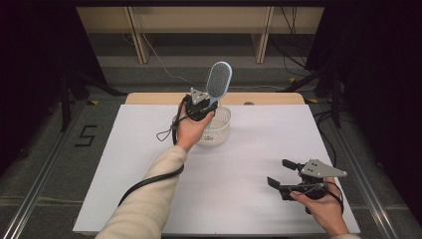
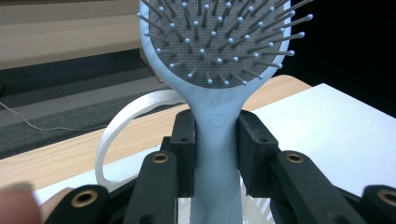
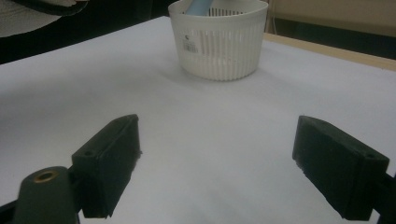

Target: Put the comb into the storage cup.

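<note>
A light blue hairbrush (image 1: 219,79) stands upright over a white slatted basket (image 1: 222,130) at the back middle of the table. My left gripper (image 1: 203,105) is shut on the brush's handle (image 2: 215,154), just below the bristled head (image 2: 219,37); both black pads press its sides. The handle's lower end reaches down into the basket (image 3: 219,42). The basket's thin white bail handle (image 2: 126,126) arcs to the left behind the jaws. My right gripper (image 1: 279,173) rests low near the table's front right corner, open, with only bare white tabletop (image 3: 215,140) between its jaws.
A white sheet (image 1: 149,164) covers the table, with a wooden strip (image 1: 149,98) showing along the far edge. Cables lie on the grey floor (image 1: 164,64) beyond the table. A dark stand (image 1: 64,94) is at the left and a "5" mark (image 1: 85,135) on the floor.
</note>
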Motion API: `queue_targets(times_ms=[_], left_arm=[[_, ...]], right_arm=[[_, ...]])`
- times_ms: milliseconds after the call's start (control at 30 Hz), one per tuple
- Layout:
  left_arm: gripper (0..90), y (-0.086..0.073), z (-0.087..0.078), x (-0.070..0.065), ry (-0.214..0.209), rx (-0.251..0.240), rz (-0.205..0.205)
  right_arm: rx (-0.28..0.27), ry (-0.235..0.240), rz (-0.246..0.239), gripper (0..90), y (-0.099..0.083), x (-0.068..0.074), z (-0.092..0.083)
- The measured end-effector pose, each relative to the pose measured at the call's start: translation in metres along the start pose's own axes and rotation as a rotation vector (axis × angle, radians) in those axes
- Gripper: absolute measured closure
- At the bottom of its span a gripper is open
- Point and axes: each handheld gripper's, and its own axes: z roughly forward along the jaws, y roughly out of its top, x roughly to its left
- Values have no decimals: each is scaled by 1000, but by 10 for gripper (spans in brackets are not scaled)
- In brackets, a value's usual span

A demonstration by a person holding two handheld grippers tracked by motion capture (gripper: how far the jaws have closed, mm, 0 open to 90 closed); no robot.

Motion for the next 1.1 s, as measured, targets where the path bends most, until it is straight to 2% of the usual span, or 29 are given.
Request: queue_targets(times_ms=[1100], left_arm=[[695,-10,6,5,12,26,-6]], right_arm=[[1,3,0,158,0,0,0]])
